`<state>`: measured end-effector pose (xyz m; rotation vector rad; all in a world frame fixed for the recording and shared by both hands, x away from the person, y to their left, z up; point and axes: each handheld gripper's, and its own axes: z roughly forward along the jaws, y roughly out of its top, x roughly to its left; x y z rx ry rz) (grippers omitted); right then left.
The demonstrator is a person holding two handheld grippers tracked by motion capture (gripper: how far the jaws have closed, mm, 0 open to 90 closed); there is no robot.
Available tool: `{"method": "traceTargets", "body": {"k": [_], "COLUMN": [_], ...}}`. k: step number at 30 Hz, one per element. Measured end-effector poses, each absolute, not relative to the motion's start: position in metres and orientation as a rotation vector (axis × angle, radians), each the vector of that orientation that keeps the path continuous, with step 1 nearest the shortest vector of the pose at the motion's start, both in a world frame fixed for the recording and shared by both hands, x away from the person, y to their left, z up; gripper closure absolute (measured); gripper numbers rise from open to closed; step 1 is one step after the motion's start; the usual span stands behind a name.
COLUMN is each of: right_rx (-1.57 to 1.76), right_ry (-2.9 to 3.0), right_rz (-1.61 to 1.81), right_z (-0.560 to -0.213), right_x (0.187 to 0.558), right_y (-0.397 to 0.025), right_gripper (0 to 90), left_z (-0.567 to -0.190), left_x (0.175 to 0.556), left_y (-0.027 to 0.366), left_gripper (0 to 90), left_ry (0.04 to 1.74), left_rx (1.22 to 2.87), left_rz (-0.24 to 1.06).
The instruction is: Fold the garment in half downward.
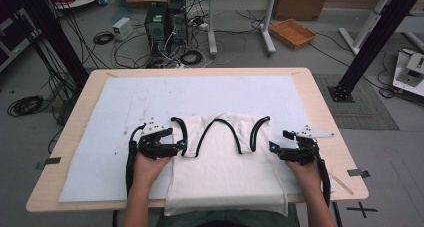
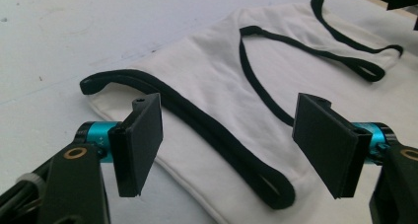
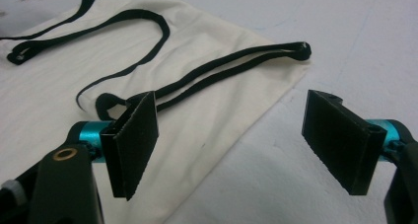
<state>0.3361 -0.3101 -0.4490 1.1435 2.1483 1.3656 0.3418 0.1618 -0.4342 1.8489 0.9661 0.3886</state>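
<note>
I see a wooden counter (image 1: 320, 112) covered by a white sheet (image 1: 150, 102). On the sheet lies a white tank top (image 1: 225, 172) with black trim, straps pointing away from me, its hem hanging over the near edge. My left claw (image 1: 181, 148) sits at the top's left side, jaws spread wide over the black armhole edge (image 2: 217, 135), holding nothing. My right claw (image 1: 272, 147) sits at the right side, likewise spread and empty. On the floor beyond rests an orange basket (image 1: 292, 33); I cannot tell its contents.

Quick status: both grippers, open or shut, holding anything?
Left gripper: open, holding nothing, at the white black-trimmed tank top.
Right gripper: open, holding nothing, at the top's other side.
</note>
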Motion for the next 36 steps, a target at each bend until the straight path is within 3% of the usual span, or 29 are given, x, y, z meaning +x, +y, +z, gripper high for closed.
{"method": "traceTargets", "body": {"k": [11,22,26,28,29,30,35,36], "right_rx": [1.254,1.343,1.332,1.335,1.319,1.313,1.254,1.244], "right_ry": [2.131,2.289,2.331,2.322,2.324,2.329,2.356,2.358], "right_rz": [1.323,1.165,1.09,1.092,1.1,1.097,1.088,1.08], "right_z": [-0.428,-0.434,-0.446,-0.447,-0.448,-0.448,-0.447,-0.447], "right_x": [0.392,0.452,0.449,0.447,0.446,0.445,0.443,0.442], "right_y": [-0.312,-0.292,-0.289,-0.291,-0.294,-0.296,-0.301,-0.302], "right_gripper": [26.3,46.0,62.8,68.1,77.1,80.4,84.1,84.1], "left_z": [-0.431,-0.452,-0.451,-0.45,-0.448,-0.448,-0.448,-0.449], "left_x": [0.4,0.428,0.431,0.431,0.432,0.432,0.431,0.431], "left_y": [0.161,0.17,0.169,0.168,0.165,0.166,0.17,0.17], "left_gripper": [27.3,27.8,29.2,32.3,34.3,36.8,56.0,65.5], "left_ry": [1.092,1.236,1.242,1.246,1.251,1.25,1.234,1.218], "left_rx": [1.899,1.859,1.9,1.907,1.947,1.964,1.953,1.93], "left_rz": [0.385,0.382,0.377,0.384,0.41,0.422,0.428,0.392]}}
